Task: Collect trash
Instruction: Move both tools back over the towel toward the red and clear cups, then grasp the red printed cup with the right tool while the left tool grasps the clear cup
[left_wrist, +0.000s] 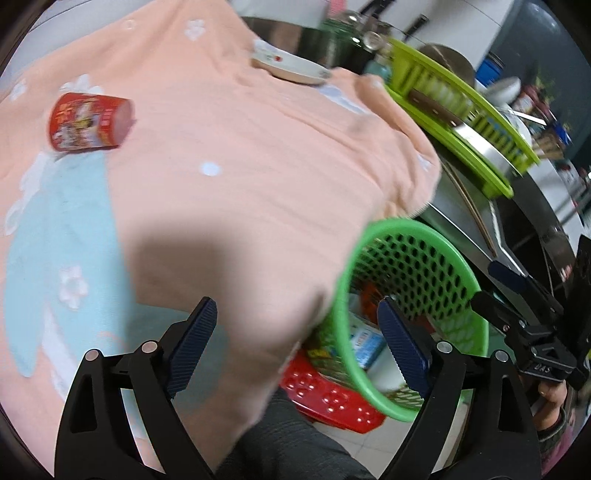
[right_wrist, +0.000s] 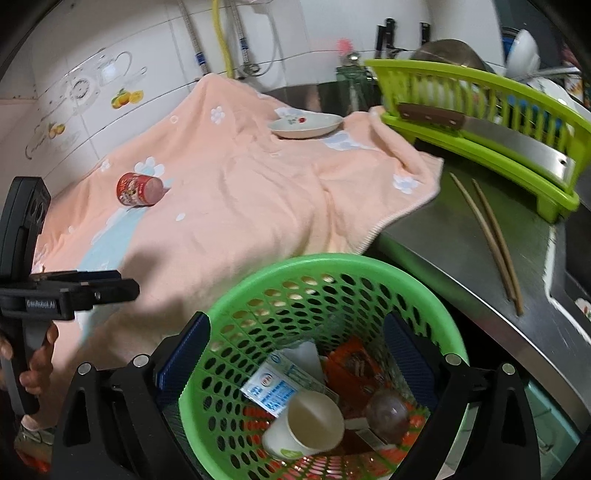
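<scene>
A red can (left_wrist: 90, 122) (right_wrist: 138, 190) lies on its side on the peach towel (left_wrist: 258, 147) (right_wrist: 240, 184) over the counter. My left gripper (left_wrist: 297, 310) hovers open above the towel's near edge, with nothing between its fingers, well short of the can. The green mesh basket (left_wrist: 343, 295) (right_wrist: 332, 260) hangs beside the counter edge. My right gripper (right_wrist: 299, 332) holds it with jaws set wide, one finger outside the left wall and the other inside. In it lie a paper cup (right_wrist: 314, 428), a milk carton (right_wrist: 273, 387), an orange packet (right_wrist: 354, 365) and a dark ball (right_wrist: 388, 413).
A white plate (right_wrist: 306, 123) sits at the towel's far end. To the right, a lime dish rack (right_wrist: 480, 110) carries a cleaver (right_wrist: 517, 144). Two chopsticks (right_wrist: 491, 243) lie on the steel counter (right_wrist: 461, 251). A red stool (left_wrist: 332, 398) stands below the basket.
</scene>
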